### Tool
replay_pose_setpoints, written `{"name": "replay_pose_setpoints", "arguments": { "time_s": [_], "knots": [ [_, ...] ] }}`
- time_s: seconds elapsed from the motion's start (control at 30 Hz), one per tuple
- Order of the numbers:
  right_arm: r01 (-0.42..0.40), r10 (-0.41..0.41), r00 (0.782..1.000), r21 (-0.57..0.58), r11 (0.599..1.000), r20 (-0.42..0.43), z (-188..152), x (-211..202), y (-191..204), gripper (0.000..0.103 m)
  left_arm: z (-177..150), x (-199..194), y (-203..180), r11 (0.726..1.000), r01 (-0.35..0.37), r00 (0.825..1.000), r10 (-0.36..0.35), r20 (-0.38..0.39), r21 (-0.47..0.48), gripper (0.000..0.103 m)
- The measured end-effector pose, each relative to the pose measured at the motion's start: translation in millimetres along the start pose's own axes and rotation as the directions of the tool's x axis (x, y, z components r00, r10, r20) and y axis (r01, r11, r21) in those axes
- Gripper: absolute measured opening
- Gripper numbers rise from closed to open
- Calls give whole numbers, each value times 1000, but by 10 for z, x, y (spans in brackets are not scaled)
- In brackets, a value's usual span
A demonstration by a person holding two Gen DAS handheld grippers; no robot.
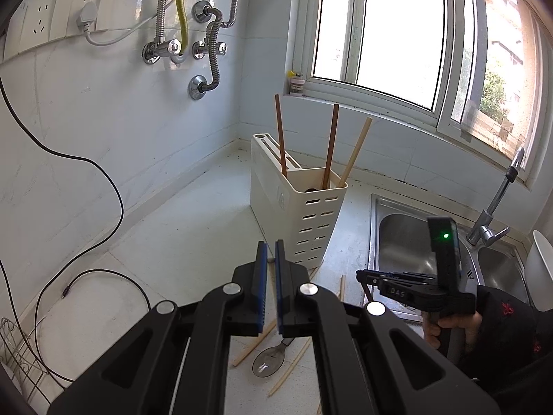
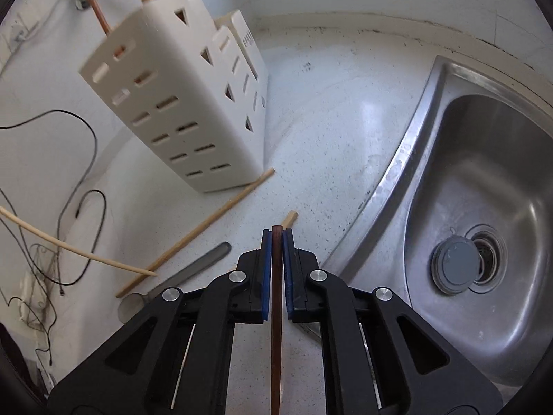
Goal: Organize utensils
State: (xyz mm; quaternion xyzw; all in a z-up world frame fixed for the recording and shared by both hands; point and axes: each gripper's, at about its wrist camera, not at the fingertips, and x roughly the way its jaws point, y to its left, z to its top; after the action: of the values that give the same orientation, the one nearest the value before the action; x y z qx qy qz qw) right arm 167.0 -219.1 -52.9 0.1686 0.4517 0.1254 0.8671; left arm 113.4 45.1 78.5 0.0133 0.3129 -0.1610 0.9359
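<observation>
Right tongs [image 2: 275,237] pinching dark chopstick [image 2: 276,311] above tabletop [image 2: 328,131], left tongs [image 1: 271,247] pressed together, empty, pale chopsticks [image 2: 193,233] and spoon [image 2: 176,278] loose near holder [image 2: 179,103], three sticks upright inside, sink [image 2: 484,173] right

A home kitchen, by every sign. A stainless steel sink basin [image 2: 484,207] with a grey drain plug [image 2: 458,264] is set into a white speckled stone desk [image 2: 328,121], and a chrome swivel tap [image 1: 497,200] stands behind it. White tiled walls [image 1: 103,121] carry braided metal water hoses with valves [image 1: 214,38] and a row of white wall sockets [image 1: 62,14]. A cream slotted plastic utensil holder [image 1: 304,214] stands in the corner under a white-framed window [image 1: 397,34]. At the right edge, perhaps white crockery [image 1: 541,269]; it is cut off.
</observation>
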Motion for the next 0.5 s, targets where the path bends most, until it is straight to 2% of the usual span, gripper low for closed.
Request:
{"name": "replay_pose_setpoints", "arguments": {
  "time_s": [0.1, 0.27, 0.5],
  "knots": [
    [-88, 91, 991, -29, 996, 99, 41, -280, -31, 6, 12, -16, -26, 1000, 3, 1000, -3, 8, 4, 4],
    [-126, 147, 968, -109, 986, 202, 93, -611, 52, 6, 41, -14, -67, 1000, 3, 1000, -3, 15, 8, 4],
    [-195, 262, 913, -230, 953, 314, 88, -1138, 207, 6, 89, -118, -123, 1000, 6, 999, -7, 38, 20, 4]
  ]
}}
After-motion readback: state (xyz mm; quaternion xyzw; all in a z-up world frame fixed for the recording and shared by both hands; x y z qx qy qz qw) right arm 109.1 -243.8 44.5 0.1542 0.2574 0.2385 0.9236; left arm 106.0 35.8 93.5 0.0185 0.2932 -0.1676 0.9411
